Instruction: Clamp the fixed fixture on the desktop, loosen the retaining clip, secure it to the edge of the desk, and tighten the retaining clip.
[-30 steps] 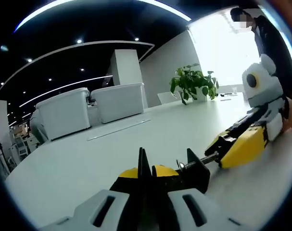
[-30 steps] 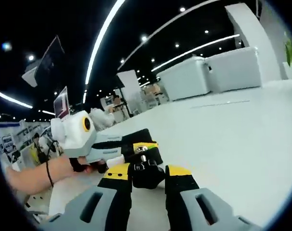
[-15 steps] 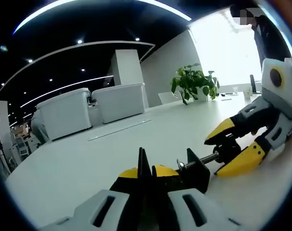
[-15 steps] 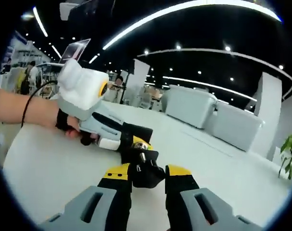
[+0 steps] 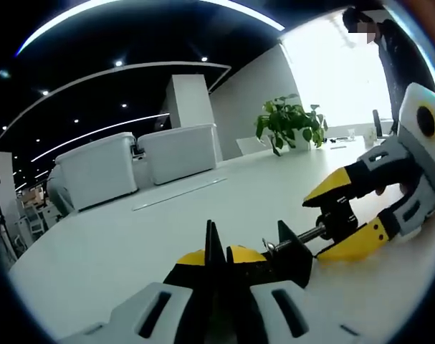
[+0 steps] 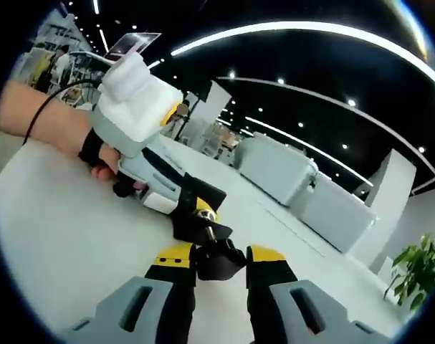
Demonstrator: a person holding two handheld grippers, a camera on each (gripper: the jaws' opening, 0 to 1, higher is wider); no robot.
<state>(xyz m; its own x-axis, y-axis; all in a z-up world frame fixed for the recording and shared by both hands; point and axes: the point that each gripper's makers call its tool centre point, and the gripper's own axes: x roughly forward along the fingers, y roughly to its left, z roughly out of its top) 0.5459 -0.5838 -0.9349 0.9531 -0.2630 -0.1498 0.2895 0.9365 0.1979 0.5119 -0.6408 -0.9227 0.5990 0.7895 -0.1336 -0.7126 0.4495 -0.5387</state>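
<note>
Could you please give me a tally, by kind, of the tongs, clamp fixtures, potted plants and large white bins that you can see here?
Tongs: 2 (left tongs, right tongs)
Black clamp fixture: 1
Potted plant: 1
Large white bins: 2 (left bin, right bin)
Total: 6

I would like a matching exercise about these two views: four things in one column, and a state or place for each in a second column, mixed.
Things:
1. left gripper
2. right gripper
3. potted plant
4. black clamp

States or places:
A. stands far off on the white table
B. closed on the clamp's body
C. closed on the knob at the screw's end
D. held from both ends, low over the table

Pairs: 1-B, 2-C, 3-A, 4-D
</note>
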